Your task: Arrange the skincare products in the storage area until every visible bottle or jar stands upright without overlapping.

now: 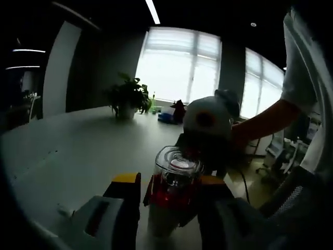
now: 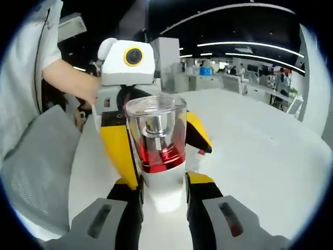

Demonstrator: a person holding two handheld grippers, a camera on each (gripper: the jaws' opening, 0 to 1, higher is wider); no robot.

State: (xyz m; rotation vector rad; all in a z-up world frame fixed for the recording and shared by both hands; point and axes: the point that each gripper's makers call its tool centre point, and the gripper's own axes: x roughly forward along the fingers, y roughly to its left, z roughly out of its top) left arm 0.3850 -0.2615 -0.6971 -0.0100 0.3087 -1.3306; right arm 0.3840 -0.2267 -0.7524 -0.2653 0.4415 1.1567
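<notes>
A skincare bottle (image 2: 156,146) with a clear cap, a red collar and a white body stands upright above the white table (image 2: 250,135). My right gripper (image 2: 164,203) is shut on its white lower body. My left gripper (image 2: 166,161) faces it from the far side, its yellow jaws flanking the cap and collar. In the left gripper view the same bottle (image 1: 174,187) sits between the jaws of the left gripper (image 1: 169,208), which stands open with a small gap on the left side.
The wide white table (image 1: 78,146) stretches away with a potted plant (image 1: 127,99) at its far end by the windows. A person's arm (image 1: 260,122) reaches in, and a grey mesh chair back (image 2: 36,172) is close by.
</notes>
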